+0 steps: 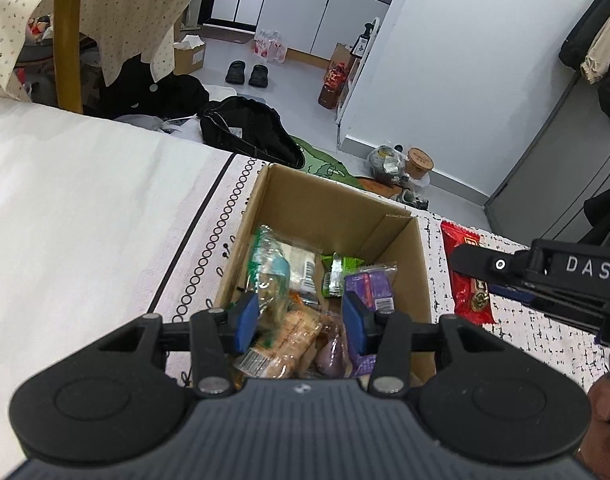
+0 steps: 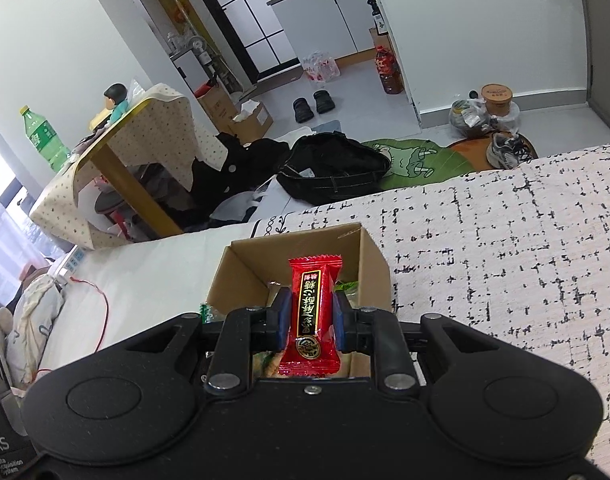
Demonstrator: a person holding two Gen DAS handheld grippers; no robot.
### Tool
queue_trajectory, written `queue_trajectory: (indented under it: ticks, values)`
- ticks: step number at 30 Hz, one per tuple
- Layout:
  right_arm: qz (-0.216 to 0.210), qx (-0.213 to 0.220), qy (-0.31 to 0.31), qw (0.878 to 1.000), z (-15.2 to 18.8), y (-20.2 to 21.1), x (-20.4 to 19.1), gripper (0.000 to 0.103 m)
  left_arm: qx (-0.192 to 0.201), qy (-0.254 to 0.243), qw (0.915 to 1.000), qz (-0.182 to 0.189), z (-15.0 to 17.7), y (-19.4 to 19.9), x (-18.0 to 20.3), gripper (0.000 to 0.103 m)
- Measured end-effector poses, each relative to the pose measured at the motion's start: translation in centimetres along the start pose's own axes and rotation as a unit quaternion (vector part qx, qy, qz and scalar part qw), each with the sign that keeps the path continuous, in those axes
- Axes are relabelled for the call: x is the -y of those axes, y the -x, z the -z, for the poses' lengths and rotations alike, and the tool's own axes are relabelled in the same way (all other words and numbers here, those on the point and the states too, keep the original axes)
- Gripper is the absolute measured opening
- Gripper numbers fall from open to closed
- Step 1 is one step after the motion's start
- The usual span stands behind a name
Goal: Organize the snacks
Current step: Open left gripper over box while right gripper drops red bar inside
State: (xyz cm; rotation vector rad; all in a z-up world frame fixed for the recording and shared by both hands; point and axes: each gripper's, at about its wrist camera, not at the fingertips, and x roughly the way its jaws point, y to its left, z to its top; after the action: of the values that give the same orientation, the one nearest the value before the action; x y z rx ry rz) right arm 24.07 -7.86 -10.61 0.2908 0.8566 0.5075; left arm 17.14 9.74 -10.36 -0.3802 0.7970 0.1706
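Observation:
An open cardboard box (image 1: 423,272) sits on a patterned cloth and holds several wrapped snacks, among them a green packet (image 1: 339,270) and a purple packet (image 1: 371,282). My left gripper (image 1: 301,322) is open and empty, just above the box's near end. My right gripper (image 2: 311,320) is shut on a red snack packet (image 2: 315,312) with gold lettering, held upright above the box (image 2: 375,258). In the left wrist view the red packet (image 1: 471,296) and the right gripper show to the right of the box.
The box stands on a bed-like surface with a white sheet (image 1: 85,208) to the left and black-flecked cloth (image 2: 505,240) to the right. Beyond the edge lie a black bag (image 1: 249,128), shoes and a draped table (image 2: 117,148) on the floor.

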Motion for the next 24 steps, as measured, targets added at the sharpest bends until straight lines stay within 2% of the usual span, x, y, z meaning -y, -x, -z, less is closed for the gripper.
queue_trajectory:
  ticks: [6,8,9,10,12,19,24]
  values:
    - [-0.014,-0.008,-0.005,1.000,0.0,-0.7,-0.6,0.022,0.017,0.019,0.9997,-0.002,-0.4,0.9,-0.8,0.047]
    - [-0.028,-0.009,-0.011,1.000,-0.2,-1.0,-0.8,0.026,0.022,0.022,0.9995,-0.001,-0.5,1.1,-0.9,0.048]
    - [-0.036,-0.006,-0.013,0.999,-0.3,-1.0,-0.9,0.031,0.023,0.023,0.9995,0.000,-0.5,1.1,-1.0,0.048]
    - [-0.042,-0.001,-0.013,0.999,-0.3,-1.0,-1.0,0.048,0.024,0.024,0.9994,0.000,-0.6,1.2,-1.0,0.049]
    - [-0.043,0.007,-0.016,0.999,-0.5,-0.8,-0.9,0.066,0.024,0.025,0.9994,0.001,-0.6,1.2,-1.1,0.049]
    - [-0.030,0.011,-0.024,0.999,-0.3,0.7,0.9,0.066,0.020,0.019,0.9996,0.003,-0.7,1.2,-1.0,0.054]
    - [-0.021,0.007,-0.028,0.999,0.1,1.9,2.4,0.066,0.014,0.010,0.9998,0.004,-0.8,1.7,-0.6,0.065]
